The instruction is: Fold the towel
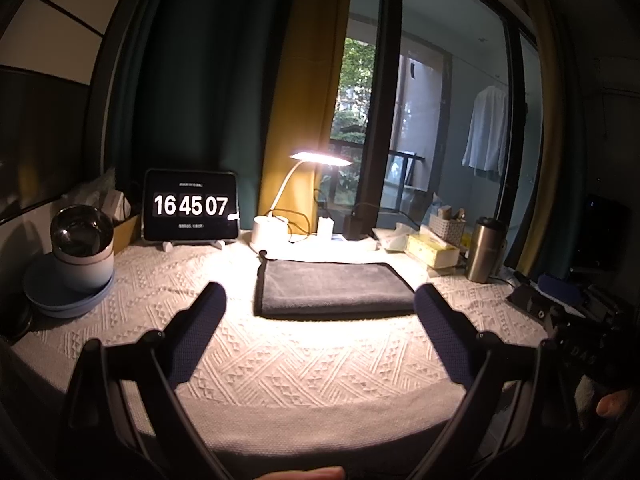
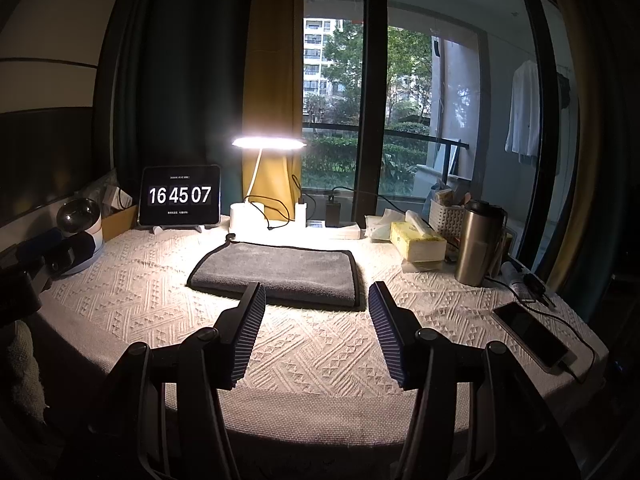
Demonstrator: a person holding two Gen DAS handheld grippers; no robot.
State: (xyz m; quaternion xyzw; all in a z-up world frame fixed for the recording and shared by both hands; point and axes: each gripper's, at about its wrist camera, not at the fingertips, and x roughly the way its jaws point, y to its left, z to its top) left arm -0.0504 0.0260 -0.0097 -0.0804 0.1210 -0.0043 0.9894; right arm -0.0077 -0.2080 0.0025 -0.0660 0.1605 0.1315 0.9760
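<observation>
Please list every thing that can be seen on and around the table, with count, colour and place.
towel: one, grey, folded flat, table centre
tablecloth: one, cream, over the table
desk lamp: one, white, lit, behind the towel
tablet clock: one, black, back left
tissue box: one, yellow, back right
steel tumbler: one, silver, right
phone: one, dark, right edge, cabled
basket: one, white, back right
blue plates: stacked, far left
left tool: one, dark, open, empty
right tool: one, dark, open, empty

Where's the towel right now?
The towel lies folded on the tablecloth mid-table, under the lamp, ahead of both open grippers; the tissue box sits to its right.
</observation>
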